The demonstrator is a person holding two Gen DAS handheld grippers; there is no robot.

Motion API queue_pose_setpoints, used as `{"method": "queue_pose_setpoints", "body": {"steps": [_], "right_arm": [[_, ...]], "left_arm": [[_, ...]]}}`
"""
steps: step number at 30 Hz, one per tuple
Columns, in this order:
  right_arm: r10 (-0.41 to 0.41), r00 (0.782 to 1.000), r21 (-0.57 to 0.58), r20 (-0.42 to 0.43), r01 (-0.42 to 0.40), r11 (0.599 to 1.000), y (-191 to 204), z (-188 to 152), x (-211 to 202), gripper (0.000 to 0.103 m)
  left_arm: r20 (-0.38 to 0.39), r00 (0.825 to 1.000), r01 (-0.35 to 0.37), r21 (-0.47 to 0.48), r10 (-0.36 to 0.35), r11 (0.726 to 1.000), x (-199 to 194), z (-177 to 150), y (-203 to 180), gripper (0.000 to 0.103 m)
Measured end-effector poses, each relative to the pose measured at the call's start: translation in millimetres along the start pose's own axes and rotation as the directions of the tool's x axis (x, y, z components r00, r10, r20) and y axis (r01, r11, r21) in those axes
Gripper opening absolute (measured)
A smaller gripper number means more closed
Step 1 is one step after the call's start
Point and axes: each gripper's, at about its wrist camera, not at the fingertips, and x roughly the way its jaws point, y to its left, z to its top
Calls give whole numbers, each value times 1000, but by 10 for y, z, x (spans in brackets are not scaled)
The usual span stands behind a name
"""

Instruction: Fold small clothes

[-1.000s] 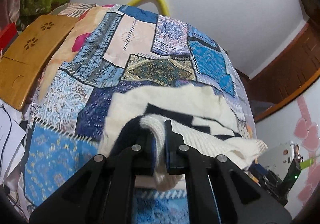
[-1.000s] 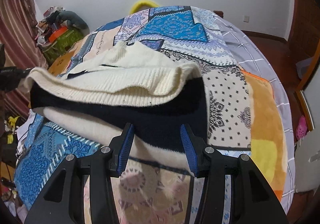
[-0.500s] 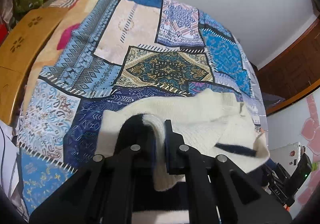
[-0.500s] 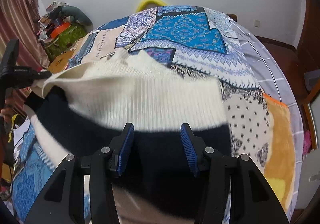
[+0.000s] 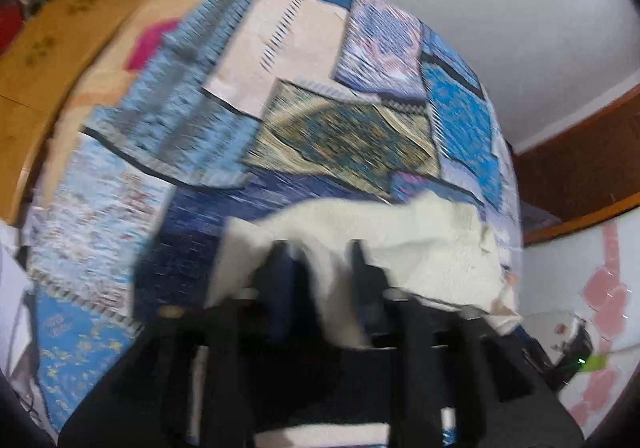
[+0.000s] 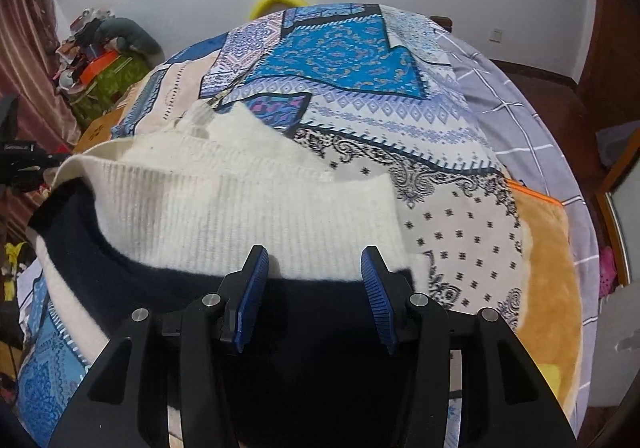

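Observation:
A cream knit sweater [image 6: 240,208] with a navy band lies folded over on the patchwork bedspread [image 6: 340,48]. In the blurred left wrist view the sweater [image 5: 420,248] fills the bottom centre. My left gripper [image 5: 320,252] is opening, and a cream strip of the hem still hangs between its parted fingers. My right gripper [image 6: 314,260] stands open just above the ribbed hem and the navy band, pinching nothing. The left gripper's body [image 6: 20,164] shows at the left edge of the right wrist view.
A wooden board [image 5: 40,60] lies beside the bed's left side. Clutter and a green bag [image 6: 100,60] stand in the far left corner. A grey checked sheet [image 6: 520,108] and an orange blanket [image 6: 548,248] cover the bed's right side. Dark wooden furniture [image 5: 580,152] lines the right wall.
The left gripper, shut on the cream hem before, carried it forward and down over the sweater and now has its jaws apart. The right gripper moved forward over the sweater, its jaws unchanged.

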Motion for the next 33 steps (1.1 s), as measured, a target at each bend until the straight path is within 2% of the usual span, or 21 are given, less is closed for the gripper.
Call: {"method": "queue_pose_setpoints", "body": {"steps": [1,3,9,17,22,25,26,29,30,33], "right_arm": [[-2,1000,1,0,2,1000,-12,-5,-13,45],[-7,1000,3,3,7,1000,-27,-5,-37,45],[-32,999,7,12,32,999,-95,14,-89,45],[-50,999,46,-15,51,998,-287,42,3,45],[-11,999,126,-50,17,992,-472,88,176,45],[15,998,166,-64,-5,986,-535,117,266,45],[25,998,176,-65,-13,984,-548,126,287,45],[56,996,202,-68,-41,979,-575,143,330,44],[69,995,211,-68,-53,976,-579,147,343,40],[99,992,210,-78,-80,974,-556,151,378,19]], "left_arm": [[50,998,-38,2,38,999,-84,-8,31,57],[87,994,-69,14,68,998,-167,-11,72,58],[60,993,-101,37,98,994,-202,-45,200,58],[9,995,-100,128,100,987,19,-103,12,58],[-43,995,-78,170,86,982,253,-36,-129,58],[-50,995,-77,183,87,980,358,-10,-169,58],[-52,995,-74,190,86,979,383,-11,-183,55],[-49,995,-75,219,88,973,441,-25,-230,32],[-46,995,-79,226,92,971,451,-29,-242,23],[-14,994,-102,258,109,961,441,-59,-284,10]]}}
